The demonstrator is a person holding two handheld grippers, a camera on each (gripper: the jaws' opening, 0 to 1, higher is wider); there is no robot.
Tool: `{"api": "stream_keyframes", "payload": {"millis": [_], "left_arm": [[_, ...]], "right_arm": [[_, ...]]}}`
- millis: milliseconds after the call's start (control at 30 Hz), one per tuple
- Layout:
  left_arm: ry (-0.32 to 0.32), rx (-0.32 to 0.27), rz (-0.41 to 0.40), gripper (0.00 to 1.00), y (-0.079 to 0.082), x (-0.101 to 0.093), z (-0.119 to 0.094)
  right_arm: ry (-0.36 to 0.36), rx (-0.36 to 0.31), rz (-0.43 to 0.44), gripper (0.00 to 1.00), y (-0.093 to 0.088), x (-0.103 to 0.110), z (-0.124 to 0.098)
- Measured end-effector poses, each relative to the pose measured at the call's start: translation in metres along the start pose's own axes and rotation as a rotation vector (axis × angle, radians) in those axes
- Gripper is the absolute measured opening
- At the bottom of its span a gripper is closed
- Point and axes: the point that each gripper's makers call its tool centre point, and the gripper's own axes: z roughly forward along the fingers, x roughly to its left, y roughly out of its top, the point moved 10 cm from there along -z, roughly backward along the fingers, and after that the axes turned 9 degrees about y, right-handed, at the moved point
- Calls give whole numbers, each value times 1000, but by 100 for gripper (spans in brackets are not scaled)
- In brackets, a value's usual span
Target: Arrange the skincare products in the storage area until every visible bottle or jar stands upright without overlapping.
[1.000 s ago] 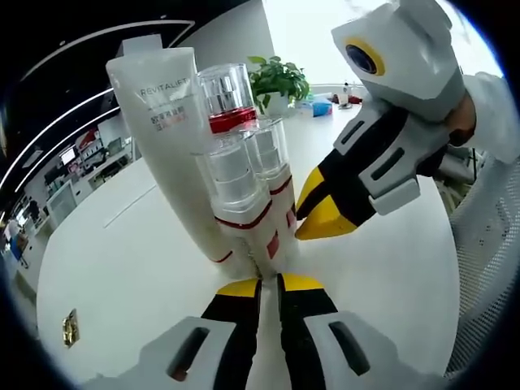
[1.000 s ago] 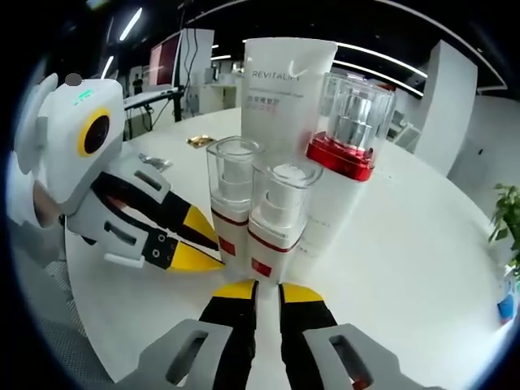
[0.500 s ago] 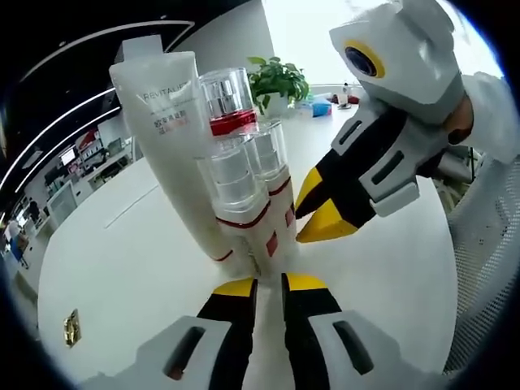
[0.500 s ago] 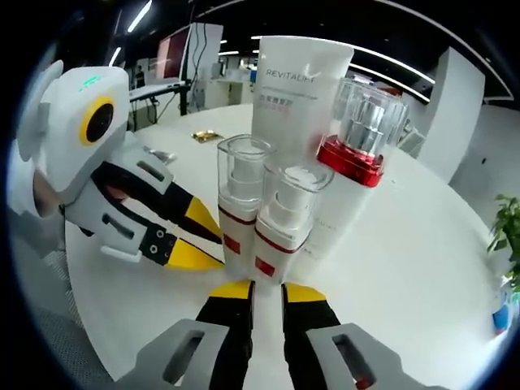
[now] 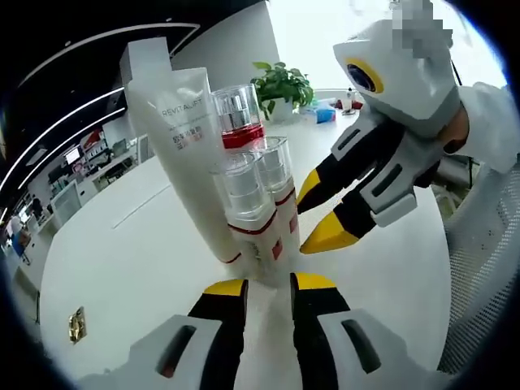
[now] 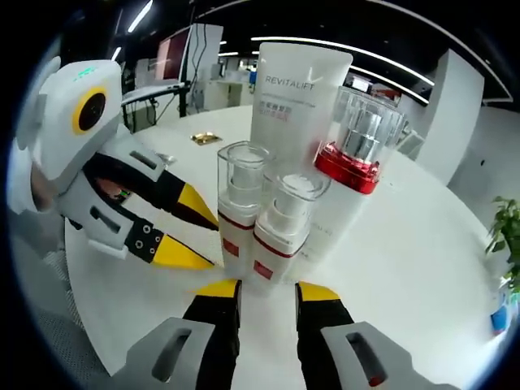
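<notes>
Both tools' jaws have parted slightly: left tool (image 5: pixel 268 283) and right tool (image 6: pixel 268 288) stand spread, holding nothing, before four upright products: tube (image 6: pixel 296 89), red-collared bottle (image 6: pixel 351 158), two pump bottles (image 6: pixel 237 207) clustered mid-bench (image 6: pixel 422 244). Potted plant (image 5: pixel 280 85) at far edge.

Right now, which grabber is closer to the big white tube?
Left, though it's close. The left gripper sits beside the white tube. The right gripper has the two small pump bottles between it and the tube.
</notes>
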Motion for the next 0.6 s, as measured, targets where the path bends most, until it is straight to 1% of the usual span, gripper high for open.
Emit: {"api": "stream_keyframes", "payload": {"millis": [167, 300, 433, 600], "left_arm": [[8, 1, -12, 29, 2, 3, -6], [10, -14, -30, 33, 5, 6, -9], [10, -13, -39, 40, 7, 6, -12], [25, 0, -46, 49, 8, 11, -17]], "right_arm": [[-4, -4, -1, 30, 0, 0, -1], [-8, -9, -3, 38, 2, 2, -4], [-7, -6, -11, 43, 2, 4, -5], [-8, -14, -11, 55, 5, 6, -9]]}}
